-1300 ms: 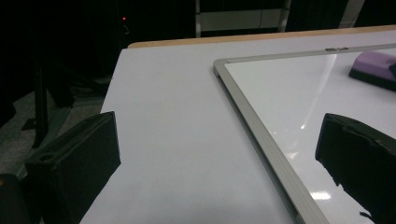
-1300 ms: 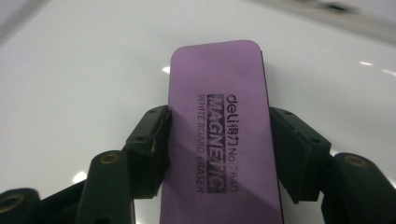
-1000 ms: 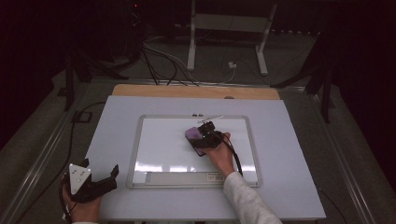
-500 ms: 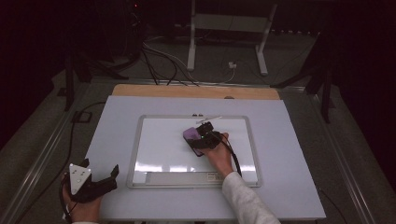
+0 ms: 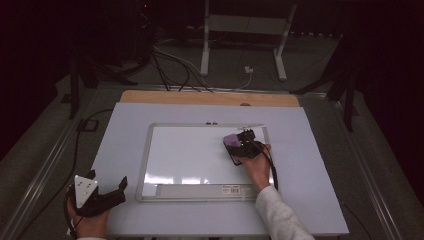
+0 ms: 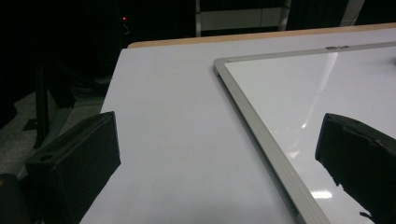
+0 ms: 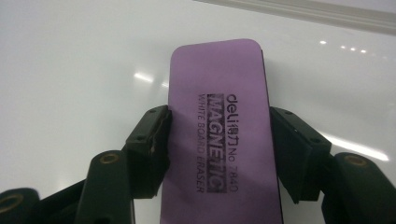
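A purple whiteboard eraser (image 7: 219, 126) with black print lies flat on the whiteboard (image 5: 190, 155), near its upper right corner. My right gripper (image 7: 219, 140) is shut on the eraser (image 5: 233, 144), one pad on each long side. My right gripper (image 5: 245, 145) reaches in from a hand at the board's right. My left gripper (image 5: 107, 192) rests at the table's front left, jaws wide apart with nothing between them. In the left gripper view the jaws frame bare table and the whiteboard's silver frame (image 6: 261, 130).
The white table (image 5: 125, 140) has a wooden strip (image 5: 210, 98) along its far edge. Beyond it, on the dark floor, are cables (image 5: 175, 65) and a white stand (image 5: 245, 30). A tray (image 5: 200, 190) runs along the board's near edge.
My right gripper has slid the eraser to the right across the whiteboard, toward its upper right corner. The left gripper has stayed where it was.
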The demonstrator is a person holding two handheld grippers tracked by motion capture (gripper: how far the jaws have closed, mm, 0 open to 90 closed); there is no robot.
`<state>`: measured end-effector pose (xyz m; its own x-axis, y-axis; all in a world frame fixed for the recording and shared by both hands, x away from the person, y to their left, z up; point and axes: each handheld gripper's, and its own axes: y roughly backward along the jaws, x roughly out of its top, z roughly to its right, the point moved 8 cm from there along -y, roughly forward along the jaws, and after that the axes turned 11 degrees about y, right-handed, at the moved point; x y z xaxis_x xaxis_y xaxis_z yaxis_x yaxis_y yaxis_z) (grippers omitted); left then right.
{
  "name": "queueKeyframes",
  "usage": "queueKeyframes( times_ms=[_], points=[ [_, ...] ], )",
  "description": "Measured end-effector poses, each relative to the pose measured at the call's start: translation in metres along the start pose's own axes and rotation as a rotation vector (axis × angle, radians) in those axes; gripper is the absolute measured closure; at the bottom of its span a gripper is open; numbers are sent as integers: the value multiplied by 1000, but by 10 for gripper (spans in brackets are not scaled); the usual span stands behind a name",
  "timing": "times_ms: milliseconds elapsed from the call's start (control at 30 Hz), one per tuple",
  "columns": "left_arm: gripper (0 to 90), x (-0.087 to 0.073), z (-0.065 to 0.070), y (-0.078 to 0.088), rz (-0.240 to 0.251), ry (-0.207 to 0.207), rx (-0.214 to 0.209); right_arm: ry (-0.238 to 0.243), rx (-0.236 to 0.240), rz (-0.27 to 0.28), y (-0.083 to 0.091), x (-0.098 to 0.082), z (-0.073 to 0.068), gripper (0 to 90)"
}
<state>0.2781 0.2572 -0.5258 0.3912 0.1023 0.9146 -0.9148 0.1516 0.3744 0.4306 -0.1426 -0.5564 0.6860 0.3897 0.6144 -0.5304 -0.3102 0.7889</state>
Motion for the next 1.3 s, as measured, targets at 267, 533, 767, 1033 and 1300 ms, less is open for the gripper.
queueKeyframes(
  times_ms=[267,533,767,1033,1300],
  points=[
    [7,0,3,-2,-5,-12,-6,-29,19,14,9,-13,17,410],
    [7,0,2,-2,-3,-6,-4,75,-56,24,14,-10,13,279],
    [7,0,2,-2,-4,-4,-4,191,-95,81,26,-2,-2,302],
    [7,-1,2,-3,-6,-3,-4,207,-94,46,19,-8,-2,312],
    [7,0,2,-2,-5,-5,-4,199,-116,33,18,-10,9,300]
  ],
)
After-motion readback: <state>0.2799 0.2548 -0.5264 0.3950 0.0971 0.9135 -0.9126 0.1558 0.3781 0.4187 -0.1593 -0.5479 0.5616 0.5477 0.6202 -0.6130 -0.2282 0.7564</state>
